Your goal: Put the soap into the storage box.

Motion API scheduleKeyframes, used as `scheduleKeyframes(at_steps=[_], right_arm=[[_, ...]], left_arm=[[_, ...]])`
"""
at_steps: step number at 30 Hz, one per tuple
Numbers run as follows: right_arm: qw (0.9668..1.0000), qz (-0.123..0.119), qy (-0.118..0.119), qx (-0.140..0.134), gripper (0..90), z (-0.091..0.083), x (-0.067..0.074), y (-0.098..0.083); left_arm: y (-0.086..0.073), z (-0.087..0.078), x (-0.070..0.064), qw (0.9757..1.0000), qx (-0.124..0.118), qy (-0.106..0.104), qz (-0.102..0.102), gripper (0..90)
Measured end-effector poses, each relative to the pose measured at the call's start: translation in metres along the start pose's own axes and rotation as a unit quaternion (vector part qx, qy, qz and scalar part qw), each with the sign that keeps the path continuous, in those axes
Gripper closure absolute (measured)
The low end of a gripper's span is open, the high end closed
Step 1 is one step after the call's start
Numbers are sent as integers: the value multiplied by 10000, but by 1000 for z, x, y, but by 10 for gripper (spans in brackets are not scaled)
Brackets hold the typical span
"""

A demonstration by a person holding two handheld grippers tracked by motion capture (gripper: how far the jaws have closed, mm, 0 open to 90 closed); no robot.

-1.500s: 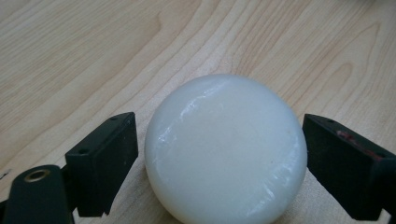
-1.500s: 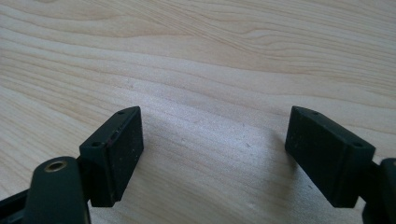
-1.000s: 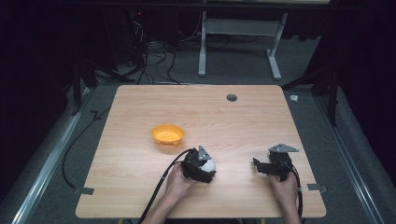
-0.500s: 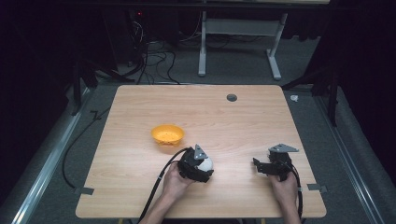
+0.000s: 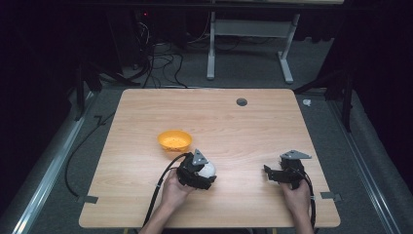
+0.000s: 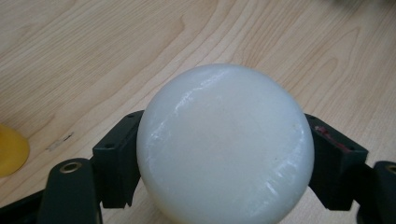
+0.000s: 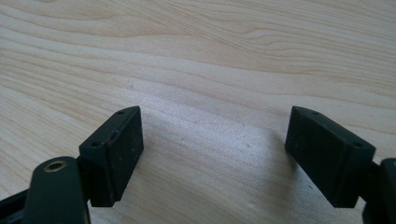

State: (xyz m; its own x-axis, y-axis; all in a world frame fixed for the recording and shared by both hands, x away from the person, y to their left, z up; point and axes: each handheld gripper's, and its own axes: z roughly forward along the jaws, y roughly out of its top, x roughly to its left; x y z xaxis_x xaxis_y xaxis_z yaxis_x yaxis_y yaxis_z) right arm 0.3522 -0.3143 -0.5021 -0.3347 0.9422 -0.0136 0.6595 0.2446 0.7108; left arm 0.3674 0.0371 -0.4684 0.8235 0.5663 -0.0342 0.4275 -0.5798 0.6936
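Note:
A white ball sits between the jaws of my left gripper, which is shut on it just above the wooden table near the front middle. An orange bowl stands a short way behind and left of the ball; its yellow rim shows at the left edge of the left gripper view. My right gripper rests low at the front right, open, with bare wood between its jaws.
A dark round grommet is set in the table near its back edge. Black cables trail from both grippers toward the front edge. Tape tabs mark the front corners. A desk frame and floor cables lie beyond the table.
My left gripper with the white ball has shifted slightly left and forward. The right gripper has stayed where it was.

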Motion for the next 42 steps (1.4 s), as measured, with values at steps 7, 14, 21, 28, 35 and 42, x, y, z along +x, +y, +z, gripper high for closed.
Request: scheduleKeyframes(at_steps=[7,14,21,28,35,42], right_arm=[[10000,0,-2,1,202,0,0,0],[10000,0,1,0,202,0,0,0],[10000,2,-1,0,202,0,0,0],[10000,1,-1,0,202,0,0,0],[10000,2,2,0,202,0,0,0],[10000,4,1,0,202,0,0,0]], left_arm=[[-3,-12,6,9999,-102,22,-104,244],[-6,-21,10,9999,-61,118,-67,244],[-9,-30,16,9997,-77,201,-129,244],[-12,-38,21,9992,-74,344,-165,245],[-13,-46,29,9985,-115,457,-265,245],[-9,-56,38,9969,-254,582,-456,245]])
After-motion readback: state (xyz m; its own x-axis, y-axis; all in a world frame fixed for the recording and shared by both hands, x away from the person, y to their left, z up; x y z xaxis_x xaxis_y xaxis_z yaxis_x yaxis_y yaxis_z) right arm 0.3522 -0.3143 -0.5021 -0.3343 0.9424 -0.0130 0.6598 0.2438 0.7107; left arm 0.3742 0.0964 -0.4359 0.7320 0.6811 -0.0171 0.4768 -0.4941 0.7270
